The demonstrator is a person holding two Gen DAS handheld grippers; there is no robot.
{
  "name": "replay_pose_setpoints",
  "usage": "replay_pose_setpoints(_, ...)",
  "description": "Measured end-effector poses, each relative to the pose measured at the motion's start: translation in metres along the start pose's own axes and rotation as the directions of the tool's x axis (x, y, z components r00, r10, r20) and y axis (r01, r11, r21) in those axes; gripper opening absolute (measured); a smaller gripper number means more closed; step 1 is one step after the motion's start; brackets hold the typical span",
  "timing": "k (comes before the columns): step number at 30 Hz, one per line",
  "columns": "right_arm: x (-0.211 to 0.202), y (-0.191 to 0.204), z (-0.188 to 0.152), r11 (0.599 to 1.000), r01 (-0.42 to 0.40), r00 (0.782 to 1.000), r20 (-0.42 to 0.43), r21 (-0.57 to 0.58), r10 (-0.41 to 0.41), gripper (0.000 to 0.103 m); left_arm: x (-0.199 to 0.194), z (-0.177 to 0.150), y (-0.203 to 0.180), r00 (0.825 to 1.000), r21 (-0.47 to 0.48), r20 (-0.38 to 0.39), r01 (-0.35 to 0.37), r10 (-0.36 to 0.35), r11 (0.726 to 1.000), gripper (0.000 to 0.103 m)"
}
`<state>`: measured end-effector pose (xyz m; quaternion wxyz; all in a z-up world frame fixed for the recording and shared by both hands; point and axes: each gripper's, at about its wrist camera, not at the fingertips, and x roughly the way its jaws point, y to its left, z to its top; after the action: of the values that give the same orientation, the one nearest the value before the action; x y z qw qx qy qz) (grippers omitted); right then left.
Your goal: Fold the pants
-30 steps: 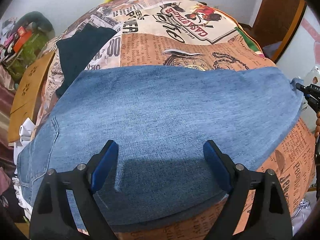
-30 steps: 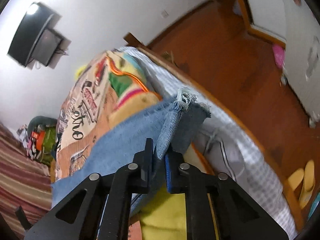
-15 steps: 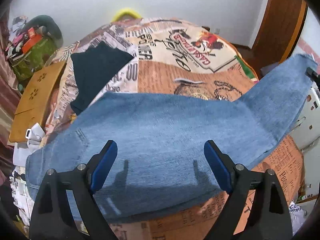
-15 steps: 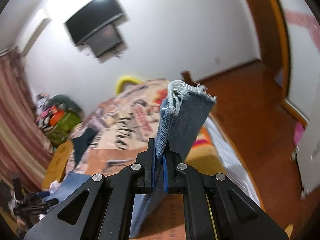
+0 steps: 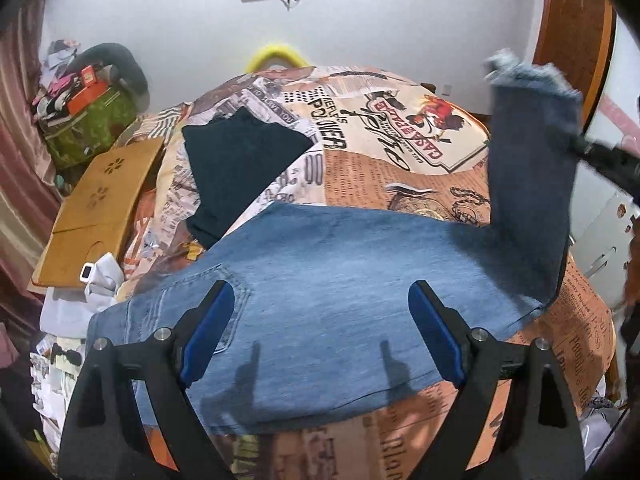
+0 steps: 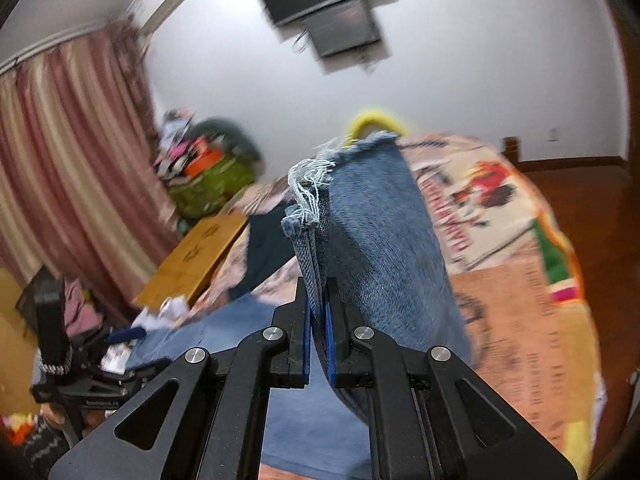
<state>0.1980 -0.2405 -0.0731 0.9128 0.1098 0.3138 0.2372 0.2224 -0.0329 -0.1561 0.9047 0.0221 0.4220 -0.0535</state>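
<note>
Blue jeans (image 5: pixel 340 280) lie across a bed with a newspaper-print cover (image 5: pixel 380 152). My left gripper (image 5: pixel 320 328) hovers open above the waist half, its blue pads (image 5: pixel 206 332) wide apart with only denim below them. My right gripper (image 6: pixel 318 312) is shut on the frayed leg end (image 6: pixel 376 232) and holds it lifted off the bed, so the leg (image 5: pixel 532 184) stands up at the right in the left wrist view. There the right gripper (image 5: pixel 576 142) shows as a dark blurred shape at the right edge.
A folded dark garment (image 5: pixel 236 160) lies on the bed beyond the jeans. A wooden board (image 5: pixel 96 208) leans at the bed's left side beside a green bag (image 5: pixel 88 128) piled with clutter. A screen (image 6: pixel 324 4) hangs on the far wall; wooden floor (image 6: pixel 580 184) lies right.
My right gripper has lifted the leg end off the bed and swung it up and inward, rolling as it went. The left gripper rose and drew back, still open.
</note>
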Motion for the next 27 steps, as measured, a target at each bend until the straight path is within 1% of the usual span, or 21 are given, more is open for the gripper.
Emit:
replay_pose_setpoints(2,0.017,0.013,-0.011,0.999,-0.022,0.999,-0.05,-0.033,0.021,0.005,-0.002,-0.004,0.009,1.0,-0.018,0.0,-0.001,0.001,1.0,0.089)
replay_pose_setpoints(5,0.04,0.026,-0.03,0.996,-0.056,0.989,-0.137,-0.062,0.047,0.005,-0.003,-0.009,0.02,1.0,-0.044,-0.004,0.0,0.0,0.999,0.089)
replay_pose_setpoints(7,0.055,0.035,-0.044,0.995,-0.076,0.978,-0.199,-0.071,0.061,0.005,-0.002,-0.012,0.027,1.0,-0.058,-0.011,-0.003,0.003,0.998,0.089)
replay_pose_setpoints(11,0.082,0.051,-0.073,0.989,-0.101,0.946,-0.32,-0.109,0.061,0.006,0.0,-0.017,0.039,1.0,-0.077,-0.026,-0.012,0.01,0.997,0.089)
replay_pose_setpoints(12,0.088,0.054,-0.079,0.987,-0.107,0.933,-0.355,-0.12,0.058,0.009,0.0,-0.018,0.04,1.0,-0.081,-0.029,-0.013,0.011,0.997,0.089)
replay_pose_setpoints(14,0.096,0.062,-0.089,0.983,-0.114,0.909,-0.415,-0.143,0.045,0.013,0.0,-0.019,0.042,0.999,-0.086,-0.032,-0.016,0.013,0.996,0.089)
replay_pose_setpoints(15,0.097,0.064,-0.092,0.981,-0.111,0.902,-0.43,-0.159,0.033,0.016,0.0,-0.019,0.042,0.999,-0.088,-0.034,-0.015,0.012,0.996,0.089)
replay_pose_setpoints(16,0.095,0.069,-0.093,0.979,-0.11,0.902,-0.43,-0.17,0.027,0.019,0.0,-0.019,0.042,0.999,-0.09,-0.035,-0.012,0.009,0.996,0.089)
replay_pose_setpoints(18,0.091,0.073,-0.09,0.975,-0.142,0.894,-0.446,-0.17,0.052,0.029,-0.001,-0.018,0.04,0.999,-0.089,-0.035,-0.003,0.0,0.996,0.089)
replay_pose_setpoints(19,0.088,0.075,-0.089,0.974,-0.157,0.89,-0.45,-0.163,0.068,0.029,-0.001,-0.016,0.038,0.999,-0.087,-0.034,0.001,-0.004,0.996,0.089)
replay_pose_setpoints(20,0.084,0.075,-0.087,0.973,-0.171,0.89,-0.448,-0.156,0.085,0.029,-0.002,-0.015,0.037,0.999,-0.084,-0.033,0.005,-0.008,0.996,0.089)
replay_pose_setpoints(22,0.073,0.077,-0.084,0.971,-0.182,0.897,-0.431,-0.158,0.098,0.03,-0.002,-0.011,0.032,0.999,-0.073,-0.03,0.013,-0.015,0.997,0.089)
replay_pose_setpoints(25,0.059,0.072,-0.075,0.973,-0.166,0.918,-0.385,-0.159,0.094,0.031,-0.002,-0.002,0.022,0.999,-0.052,-0.024,0.033,-0.034,0.998,0.089)
replay_pose_setpoints(27,0.047,0.063,-0.065,0.978,-0.14,0.936,-0.343,-0.153,0.081,0.031,-0.001,0.007,0.016,0.998,-0.047,-0.024,0.061,-0.063,0.997,0.089)
